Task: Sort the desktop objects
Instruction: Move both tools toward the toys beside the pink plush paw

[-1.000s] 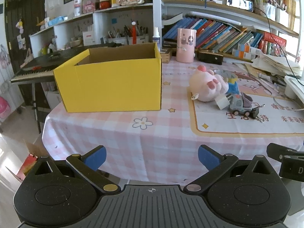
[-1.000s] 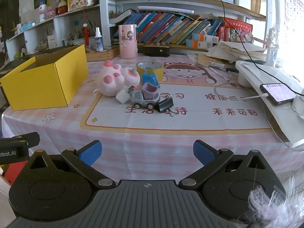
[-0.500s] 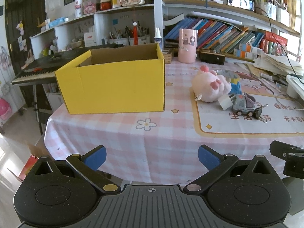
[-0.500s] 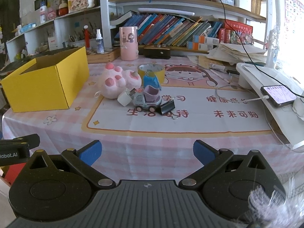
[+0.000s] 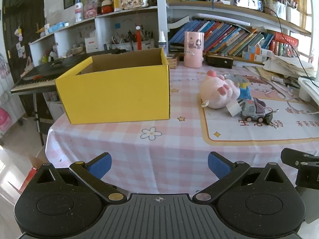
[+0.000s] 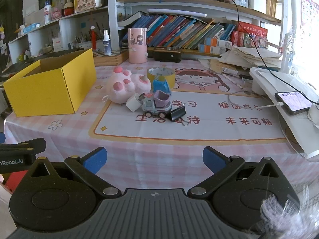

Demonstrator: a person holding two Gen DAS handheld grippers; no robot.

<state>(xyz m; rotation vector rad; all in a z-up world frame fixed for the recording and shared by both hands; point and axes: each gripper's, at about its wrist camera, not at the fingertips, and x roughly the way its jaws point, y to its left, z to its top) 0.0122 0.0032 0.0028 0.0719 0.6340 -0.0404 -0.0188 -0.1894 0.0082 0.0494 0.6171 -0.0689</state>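
An open yellow cardboard box stands on the left of the pink checked table, its inside empty as far as I see. To its right lie a pink plush toy, a white charger plug, a grey toy truck, a black binder clip, a blue packet and a yellow tape roll. My left gripper is open at the table's near edge, facing the box. My right gripper is open too, short of the truck.
A pink cylinder holder and a black case stand at the back before bookshelves. A white stand with a charging phone runs along the right edge. A keyboard piano sits left of the table.
Both grippers have risen slightly and edged toward the table, so the box and toys sit lower in view. Nothing on the table has moved and both stay open.
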